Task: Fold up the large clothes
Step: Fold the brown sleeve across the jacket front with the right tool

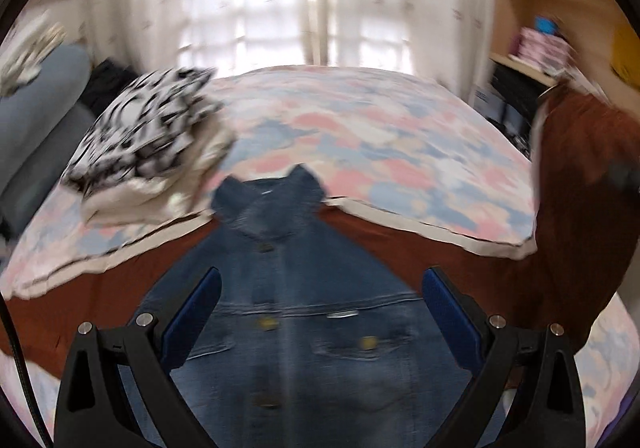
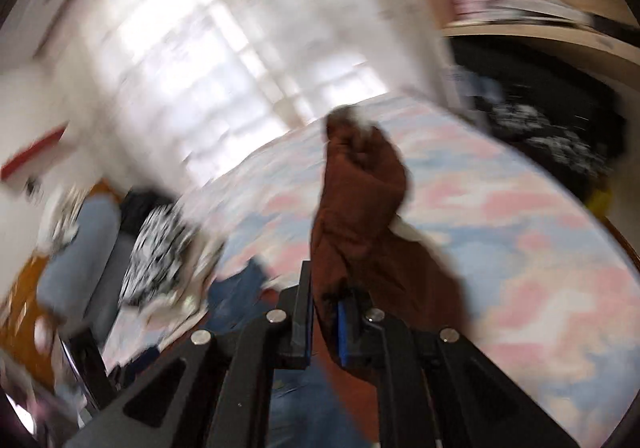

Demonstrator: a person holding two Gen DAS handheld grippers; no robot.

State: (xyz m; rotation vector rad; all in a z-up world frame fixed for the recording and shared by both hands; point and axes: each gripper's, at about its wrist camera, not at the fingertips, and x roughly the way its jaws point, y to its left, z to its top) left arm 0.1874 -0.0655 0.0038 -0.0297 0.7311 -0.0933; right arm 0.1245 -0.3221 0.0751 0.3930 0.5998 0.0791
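Denim jacket lying flat, collar pointing toward far window

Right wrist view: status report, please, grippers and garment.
Right gripper shut on rust-brown fabric garment, lifted. Left gripper open above blue denim jacket. Folded black-and-white patterned cloth off aside.

Both wrist views look down across the bed toward the window.

Below my left gripper I see faded matt denim jacket; the brown cloth pinched ahead looks soft, matt.
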